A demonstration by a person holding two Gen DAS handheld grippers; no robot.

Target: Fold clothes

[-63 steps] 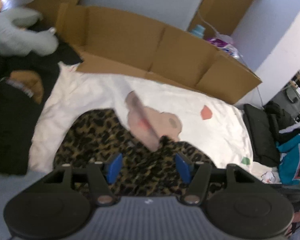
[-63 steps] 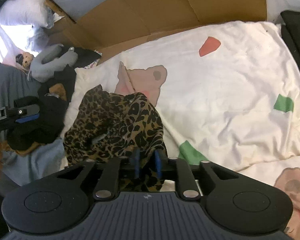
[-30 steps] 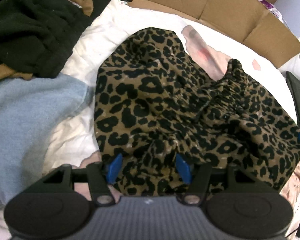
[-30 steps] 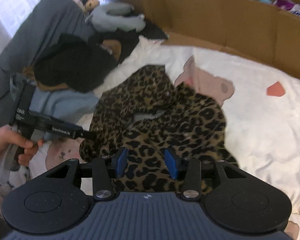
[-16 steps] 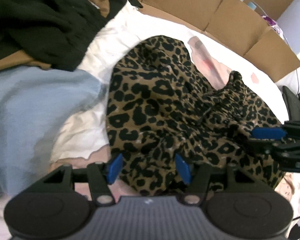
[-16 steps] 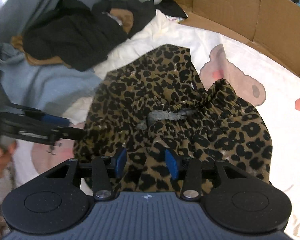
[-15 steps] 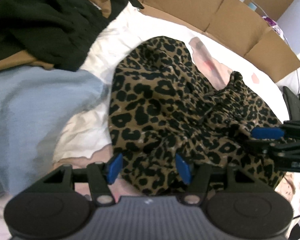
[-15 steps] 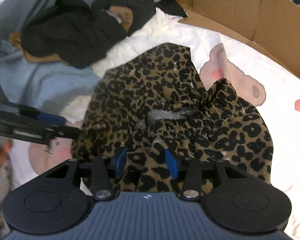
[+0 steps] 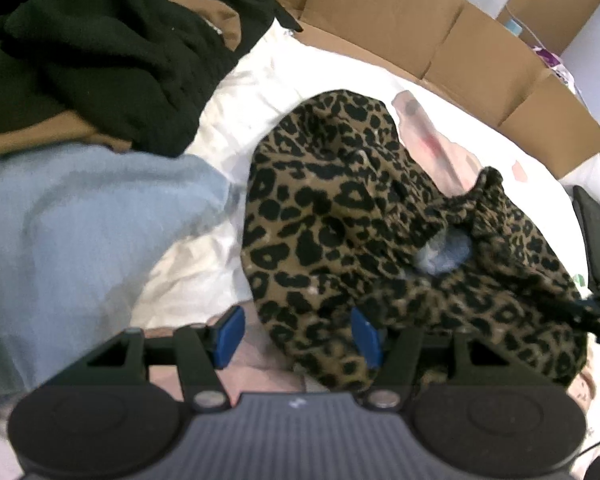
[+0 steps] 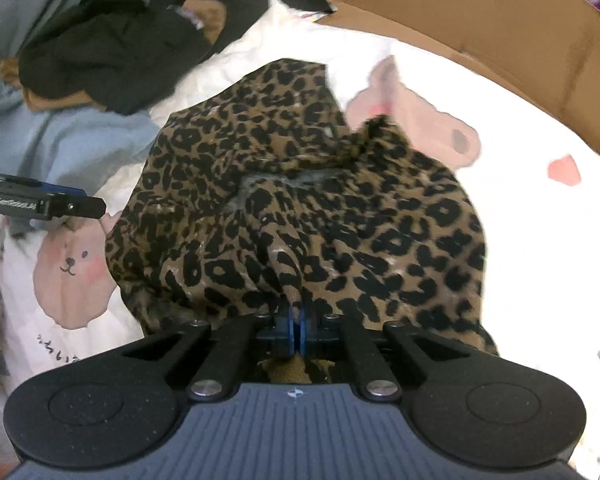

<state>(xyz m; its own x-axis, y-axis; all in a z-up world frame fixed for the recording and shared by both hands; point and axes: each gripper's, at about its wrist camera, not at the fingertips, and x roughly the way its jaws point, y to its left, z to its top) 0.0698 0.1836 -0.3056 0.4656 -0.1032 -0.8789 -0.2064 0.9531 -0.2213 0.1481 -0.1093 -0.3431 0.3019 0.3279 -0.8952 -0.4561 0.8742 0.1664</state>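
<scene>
A crumpled leopard-print garment [image 9: 380, 240] lies on the white bear-print sheet [image 9: 244, 92]; its elastic waistband is bunched at the middle, and it fills the right wrist view [image 10: 308, 216]. My left gripper [image 9: 298, 338] is open, its blue pads astride the garment's near-left edge. My right gripper [image 10: 296, 330] is shut on a fold of the garment's near edge. The left gripper also shows from the side in the right wrist view [image 10: 60, 205], at the garment's left edge.
A black and brown pile of clothes [image 9: 100, 52] and a light blue garment [image 9: 80, 232] lie to the left. Flattened cardboard [image 9: 440, 40] lines the bed's far side. Dark items [image 9: 596, 236] sit at the right edge.
My right gripper has closed from open onto a fold of the leopard garment. My left gripper has shifted left along the garment's edge and stays open.
</scene>
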